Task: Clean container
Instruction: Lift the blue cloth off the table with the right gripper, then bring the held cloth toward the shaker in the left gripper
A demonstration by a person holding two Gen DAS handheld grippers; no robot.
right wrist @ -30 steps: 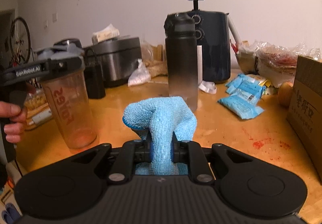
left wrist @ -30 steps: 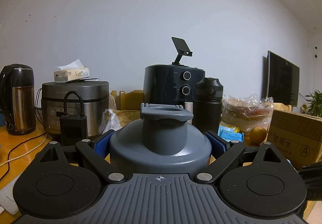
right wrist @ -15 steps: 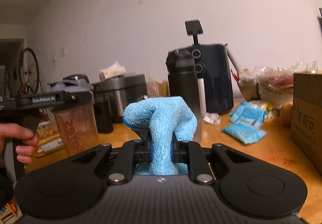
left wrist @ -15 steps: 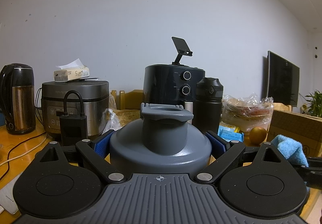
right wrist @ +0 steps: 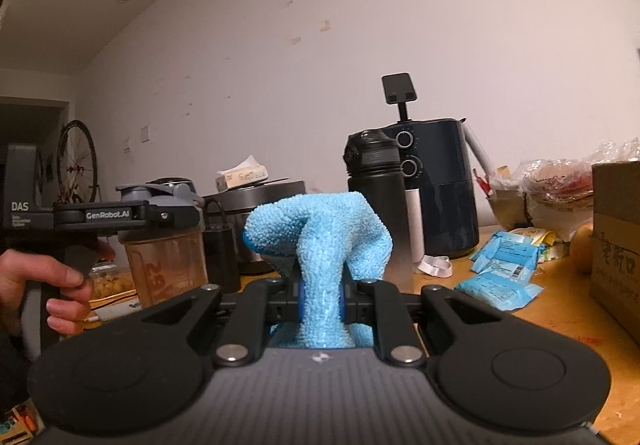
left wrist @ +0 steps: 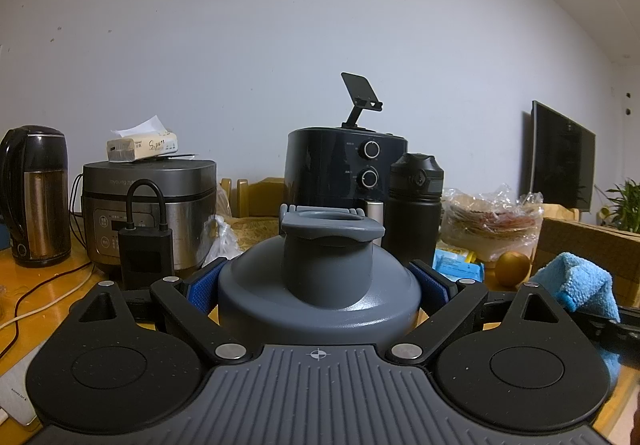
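The left gripper (left wrist: 319, 287) is clamped on the shaker bottle (right wrist: 166, 245) by its grey lid (left wrist: 320, 285). At three o'clock, the right gripper (right wrist: 321, 295) pinches a blue microfibre cloth (right wrist: 320, 241). The left tool reads "GenRobot.AI" and "DAS". Beyond, a "Joyoung" rice cooker (left wrist: 150, 201) carries a "S.pure" tissue pack (left wrist: 142, 145).

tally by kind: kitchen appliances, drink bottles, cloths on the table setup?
Kitchen appliances: 3 (black steel kettle, silver rice cooker, dark blue air fryer)
Drink bottles: 2 (clear shaker bottle with grey lid, black flask)
Cloths: 1 (blue microfibre cloth)
Total: 6
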